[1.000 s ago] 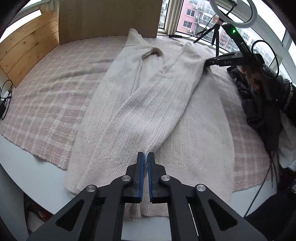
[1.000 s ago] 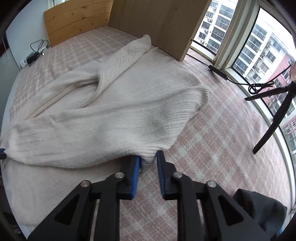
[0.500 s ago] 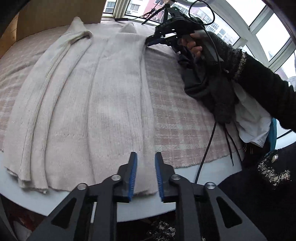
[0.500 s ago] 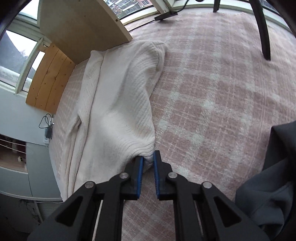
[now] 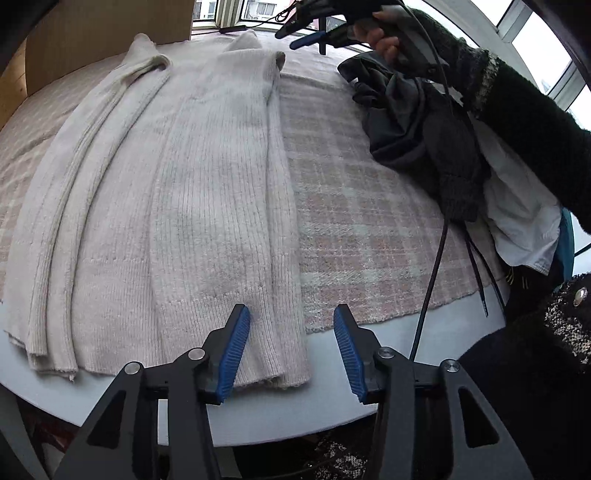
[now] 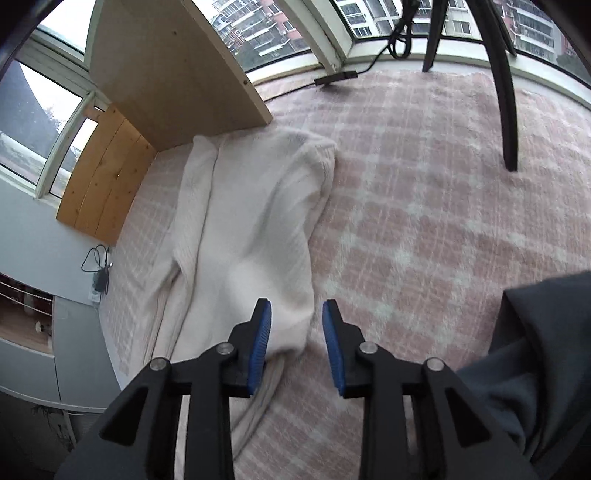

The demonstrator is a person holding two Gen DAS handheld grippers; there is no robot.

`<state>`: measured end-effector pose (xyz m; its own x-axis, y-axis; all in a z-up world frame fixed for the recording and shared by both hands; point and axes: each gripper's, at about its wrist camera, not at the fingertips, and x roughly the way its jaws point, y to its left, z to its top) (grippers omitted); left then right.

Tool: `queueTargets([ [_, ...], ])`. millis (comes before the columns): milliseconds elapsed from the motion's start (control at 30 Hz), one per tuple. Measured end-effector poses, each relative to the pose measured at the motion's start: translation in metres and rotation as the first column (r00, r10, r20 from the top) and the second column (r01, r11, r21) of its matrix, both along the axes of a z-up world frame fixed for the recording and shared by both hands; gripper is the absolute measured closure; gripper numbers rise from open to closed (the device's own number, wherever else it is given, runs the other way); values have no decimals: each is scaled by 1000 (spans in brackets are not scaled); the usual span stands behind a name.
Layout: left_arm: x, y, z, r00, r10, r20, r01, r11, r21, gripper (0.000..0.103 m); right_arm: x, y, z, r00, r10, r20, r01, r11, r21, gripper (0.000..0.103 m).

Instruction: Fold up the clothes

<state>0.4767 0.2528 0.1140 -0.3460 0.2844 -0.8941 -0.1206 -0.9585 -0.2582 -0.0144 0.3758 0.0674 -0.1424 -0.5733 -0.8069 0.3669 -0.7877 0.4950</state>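
Both grippers open above sweater (image 5: pixel 207 206).

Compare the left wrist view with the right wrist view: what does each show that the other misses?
Left wrist only: the sweater's hem end at the near table edge, the white shirt, and the right gripper held aloft. Right wrist only: the wooden headboard, a charger cable and a tripod leg. Both: the cream sweater folded lengthwise on the pink plaid blanket, dark clothing, and open jaws.
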Motion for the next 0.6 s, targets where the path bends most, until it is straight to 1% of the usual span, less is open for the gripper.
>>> queueTargets([
  [100, -2, -1, -1, 1000, 2, 8, -2, 1000, 2, 58, -17, -28, -4, 999, 32, -41, -29, 997, 71, 74],
  [167, -2, 0, -2, 1000, -4, 7, 4, 1000, -3, 58, -25, -43, -13, 996, 75, -42, -70, 993, 97, 75],
  [233, -1, 0, -2, 1000, -9, 4, 9, 1000, -5, 58, -33, -48, -20, 992, 115, -55, -105, 983, 149, 97],
  [267, -1, -1, -2, 1000, -11, 3, 11, 1000, -4, 58, -36, -49, -19, 991, 107, -82, -90, 979, 184, 97],
  [300, -1, -1, -3, 1000, -11, 2, 12, 1000, -2, 58, -42, -44, -19, 992, 65, -112, -41, 978, 204, 97],
  [333, -1, -1, -3, 1000, -12, 2, 12, 1000, -1, 58, -49, -34, -19, 994, -3, -105, 22, 983, 180, 97],
  [367, -1, -2, -2, 1000, -14, 1, 14, 1000, -1, 58, -55, -21, -19, 994, -78, -81, 89, 986, 140, 101],
  [400, 0, -2, -2, 1000, -14, 0, 14, 1000, -1, 59, -57, -9, -16, 988, -132, -84, 142, 983, 120, 100],
  [467, 0, -4, -2, 1000, -11, -6, 11, 1000, 8, 59, -52, 5, -8, 988, -132, -85, 140, 986, 95, 98],
  [500, 1, -5, -2, 1000, -6, -8, 6, 1000, 17, 59, -45, 10, -6, 991, -118, -60, 123, 989, 79, 98],
  [567, 2, -8, -2, 1000, 0, -12, 1, 1000, 27, 62, -31, 14, -6, 997, -72, 8, 72, 997, 41, 85],
  [600, 2, -10, -2, 1000, 4, -13, -3, 1000, 27, 67, -25, 12, -10, 998, -54, 40, 53, 998, 28, 70],
])
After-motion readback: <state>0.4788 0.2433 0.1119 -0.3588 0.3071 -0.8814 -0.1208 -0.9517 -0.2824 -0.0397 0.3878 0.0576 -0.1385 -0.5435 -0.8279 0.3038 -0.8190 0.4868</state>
